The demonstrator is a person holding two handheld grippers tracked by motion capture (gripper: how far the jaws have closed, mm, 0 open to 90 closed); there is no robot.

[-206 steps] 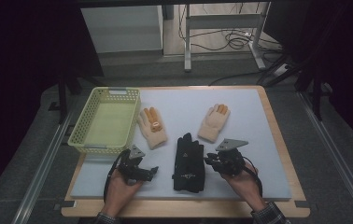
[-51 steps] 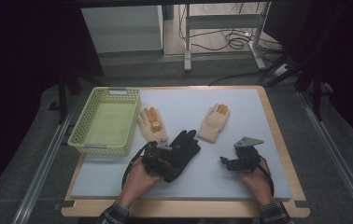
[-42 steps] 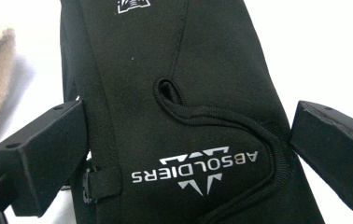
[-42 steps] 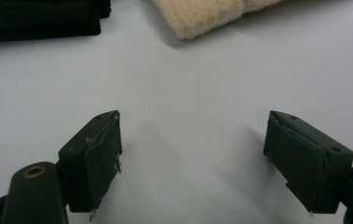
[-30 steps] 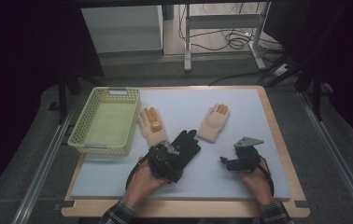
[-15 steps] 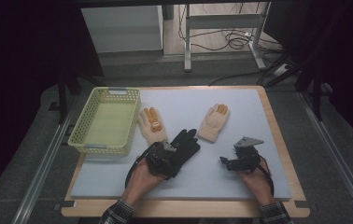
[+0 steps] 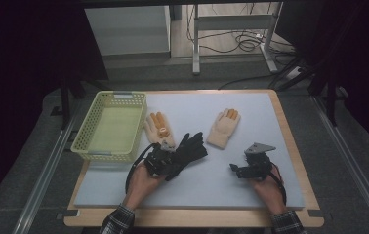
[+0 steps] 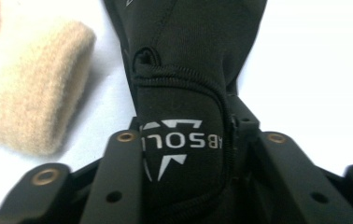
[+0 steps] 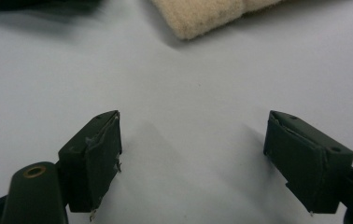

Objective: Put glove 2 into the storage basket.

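Observation:
My left gripper (image 7: 165, 163) is shut on the cuff of a black glove (image 7: 188, 150) whose fingers point up and right over the mat; in the left gripper view the glove (image 8: 184, 84) with white lettering fills the space between the jaws. A beige glove with orange fingertips (image 7: 159, 128) lies just beyond, its cuff (image 8: 30, 93) at the left. A second beige glove (image 7: 223, 127) lies mid-mat, its cuff (image 9: 202, 16) ahead of my right gripper (image 9: 191, 154). The right gripper (image 7: 241, 170) rests at the right, open, with nothing between its jaws.
A pale green mesh basket (image 7: 112, 127) with nothing visible inside stands at the left of the grey mat (image 7: 251, 102), which lies on a wooden-edged table. Dark floor, metal rails and cables surround the table.
The left gripper took hold of the black glove near the front and has carried it up and left, toward the beige glove and basket. The right gripper moved to the right and stays still.

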